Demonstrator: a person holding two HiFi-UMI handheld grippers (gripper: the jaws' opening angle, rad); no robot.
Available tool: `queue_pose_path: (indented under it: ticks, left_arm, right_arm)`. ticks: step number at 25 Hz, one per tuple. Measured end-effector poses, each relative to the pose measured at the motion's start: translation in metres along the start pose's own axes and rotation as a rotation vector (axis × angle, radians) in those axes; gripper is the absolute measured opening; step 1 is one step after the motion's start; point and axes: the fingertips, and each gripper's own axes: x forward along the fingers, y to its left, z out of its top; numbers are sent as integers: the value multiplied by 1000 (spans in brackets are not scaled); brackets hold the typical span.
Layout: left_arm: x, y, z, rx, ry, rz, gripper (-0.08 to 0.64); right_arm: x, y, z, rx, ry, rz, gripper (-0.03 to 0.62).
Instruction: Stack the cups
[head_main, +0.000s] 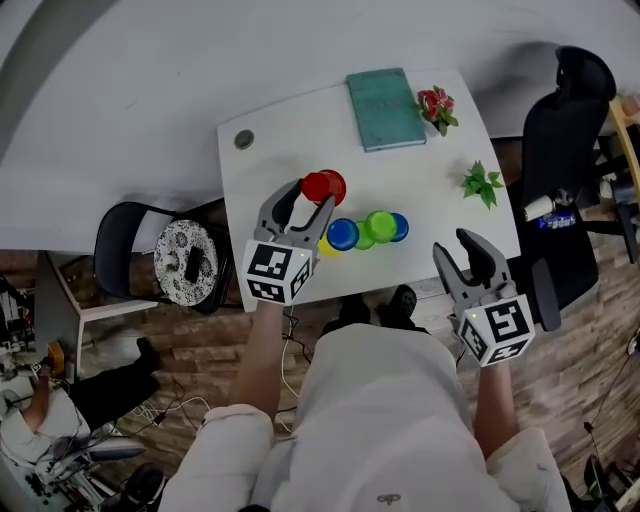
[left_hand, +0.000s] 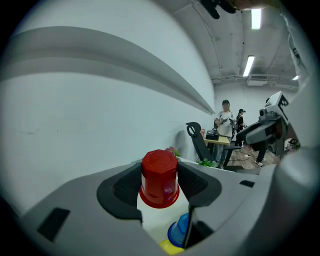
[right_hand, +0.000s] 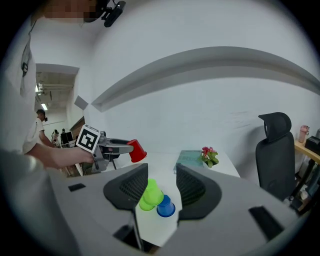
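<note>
My left gripper is shut on a red cup, held over the white table with its base pointing away from me. The left gripper view shows that red cup pinched between both pads. Below it on the table stand a blue cup and a yellow cup. To their right are two green cups and another blue cup. My right gripper hangs open near the table's front right corner, nothing between its pads. Its view looks past the jaws at the green cups and a blue cup.
A teal book, a red-flowered plant and a small green plant lie toward the table's back and right. A black office chair stands at the right, a chair with a patterned cushion at the left.
</note>
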Motion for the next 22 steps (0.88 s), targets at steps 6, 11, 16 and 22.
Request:
queue_pose_path:
  ticks: [6,11,16,22]
  left_arm:
    - [-9,-33,-2,25,29,-35,233]
    - [-6,-54,-13,34,69,-60,233]
    - [-5,-69,-23,46,98,-79,233]
    - [-3,-76,-32,58,119,-87,233]
  right_arm:
    - [-3,-3,-1,-3,-2,39,181]
    - [-5,-7,-4,-7,3,62,181]
    - [-6,-9,-6,-11,6,70,181]
    - [-7,-10,-10,-13,12,77,181]
